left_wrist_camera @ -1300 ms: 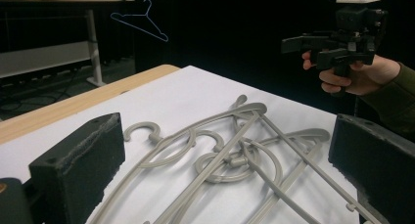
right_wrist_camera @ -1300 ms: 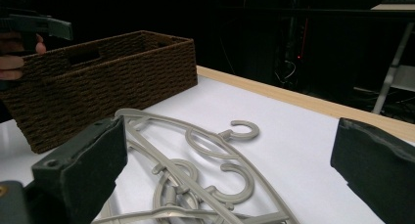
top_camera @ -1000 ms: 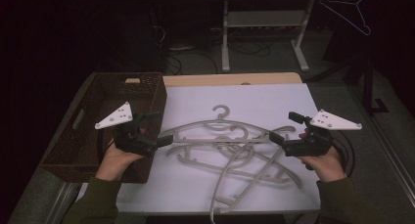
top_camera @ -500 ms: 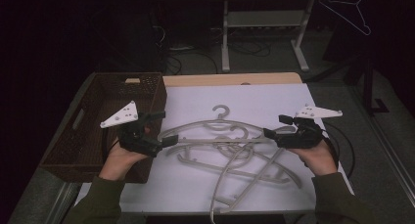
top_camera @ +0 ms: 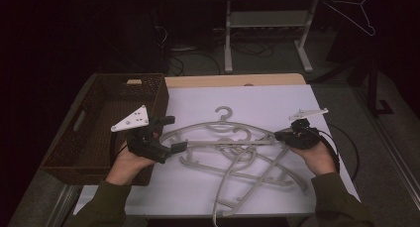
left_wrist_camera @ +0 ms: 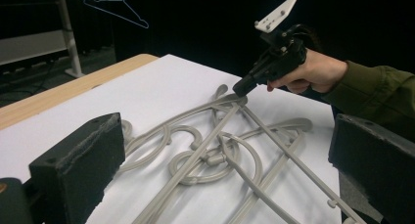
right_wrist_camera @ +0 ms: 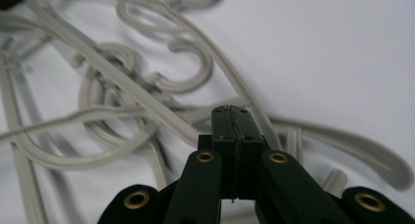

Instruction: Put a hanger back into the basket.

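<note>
The right gripper (right_wrist_camera: pixel 230 121) hides the spot where its shut jaws meet the hangers (right_wrist_camera: pixel 147 111). Whether it pinches 1 cannot be told. Nearby hangers blur.

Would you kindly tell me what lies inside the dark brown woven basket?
The dark brown woven basket shows a bare woven floor; the left gripper covers its near right corner, so that part stays hidden.

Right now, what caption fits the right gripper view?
Shut right claw hovering over a tangle of grey hangers on the white table.
</note>
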`<state>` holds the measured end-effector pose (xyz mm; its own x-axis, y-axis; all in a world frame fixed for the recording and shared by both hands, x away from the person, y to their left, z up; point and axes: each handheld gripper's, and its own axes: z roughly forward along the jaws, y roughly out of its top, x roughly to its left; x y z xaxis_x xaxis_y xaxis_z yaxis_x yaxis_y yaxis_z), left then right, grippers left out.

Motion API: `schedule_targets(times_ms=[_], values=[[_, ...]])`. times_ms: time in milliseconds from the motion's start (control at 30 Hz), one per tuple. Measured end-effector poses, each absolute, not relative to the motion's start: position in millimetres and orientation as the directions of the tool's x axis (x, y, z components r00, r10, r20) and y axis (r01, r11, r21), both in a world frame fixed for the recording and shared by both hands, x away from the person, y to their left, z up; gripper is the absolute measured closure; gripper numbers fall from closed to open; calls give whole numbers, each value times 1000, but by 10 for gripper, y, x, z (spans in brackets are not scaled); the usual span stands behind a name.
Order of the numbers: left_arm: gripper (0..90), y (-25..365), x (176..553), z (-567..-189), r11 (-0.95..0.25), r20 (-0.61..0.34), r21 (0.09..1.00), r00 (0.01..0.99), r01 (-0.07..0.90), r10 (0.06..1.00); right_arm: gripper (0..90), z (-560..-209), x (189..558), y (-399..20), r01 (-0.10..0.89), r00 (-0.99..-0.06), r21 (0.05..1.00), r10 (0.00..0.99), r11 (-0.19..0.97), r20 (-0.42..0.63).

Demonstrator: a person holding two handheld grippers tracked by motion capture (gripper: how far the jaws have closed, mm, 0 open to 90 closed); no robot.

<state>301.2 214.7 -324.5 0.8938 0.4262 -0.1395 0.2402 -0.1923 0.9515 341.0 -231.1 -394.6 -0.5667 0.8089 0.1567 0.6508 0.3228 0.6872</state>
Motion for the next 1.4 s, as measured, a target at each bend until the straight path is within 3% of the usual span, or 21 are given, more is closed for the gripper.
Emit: schedule_targets(times_ms=[400,733,967,1100,1267,1400], values=[[0,2094,3011,-3280,-202,-149,946,895,252,420,897,-4107,3532,-2446,700,-498,634,861,328,104],[0,2006,3019,-3337,-229,-150,937,897,262,415,897,-4114,3756,-2665,679,-445,670,894,299,53],[0,1904,3048,-3396,-264,-152,921,888,287,434,883,-4112,3767,-2703,656,-459,694,887,298,53],[0,1820,3119,-3432,-290,-155,906,880,307,450,797,-4084,3742,-2693,636,-476,710,878,301,54],[0,1706,3280,-3465,-325,-135,892,870,315,474,607,-3994,3667,-2716,620,-492,736,866,271,95],[0,1607,3415,-3482,-339,-133,883,866,324,482,399,-3937,3597,-2728,602,-500,760,858,246,118]])
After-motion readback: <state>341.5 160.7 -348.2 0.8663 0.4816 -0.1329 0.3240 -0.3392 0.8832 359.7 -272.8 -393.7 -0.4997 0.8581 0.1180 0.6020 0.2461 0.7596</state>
